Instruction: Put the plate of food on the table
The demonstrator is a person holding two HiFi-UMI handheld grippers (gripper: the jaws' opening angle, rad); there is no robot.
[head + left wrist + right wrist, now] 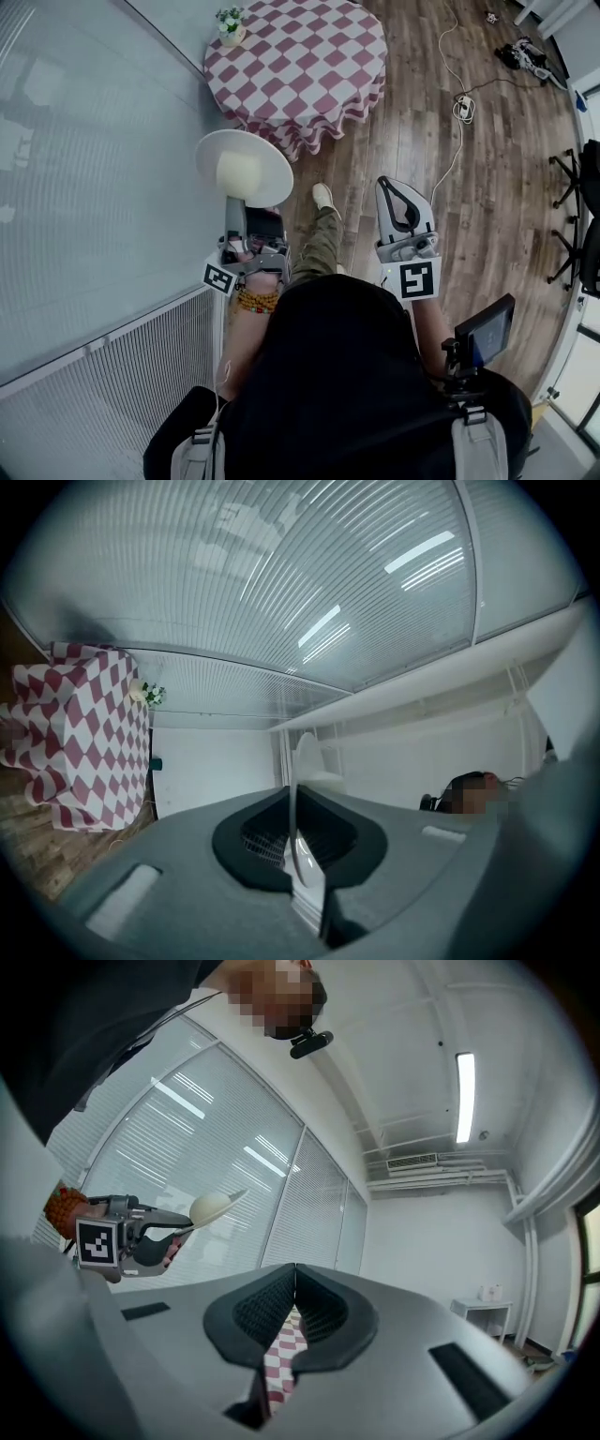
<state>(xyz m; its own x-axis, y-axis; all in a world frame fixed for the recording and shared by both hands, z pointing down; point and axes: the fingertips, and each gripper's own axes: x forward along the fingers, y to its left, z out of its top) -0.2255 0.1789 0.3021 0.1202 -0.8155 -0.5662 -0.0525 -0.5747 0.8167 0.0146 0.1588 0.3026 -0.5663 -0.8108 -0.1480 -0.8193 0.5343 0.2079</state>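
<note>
Two jaw pairs: we see both closed.
Left gripper (246,211): clamped on the plate (270,157) at its near rim.
Plate: juts forward from our left jaws, in the air.
Food (238,173): pale mound, possibly a bun, just beyond those jaws.
Right gripper (401,192): jaws together, empty.
Table (309,56): checked cloth, ahead of both grippers.
</note>
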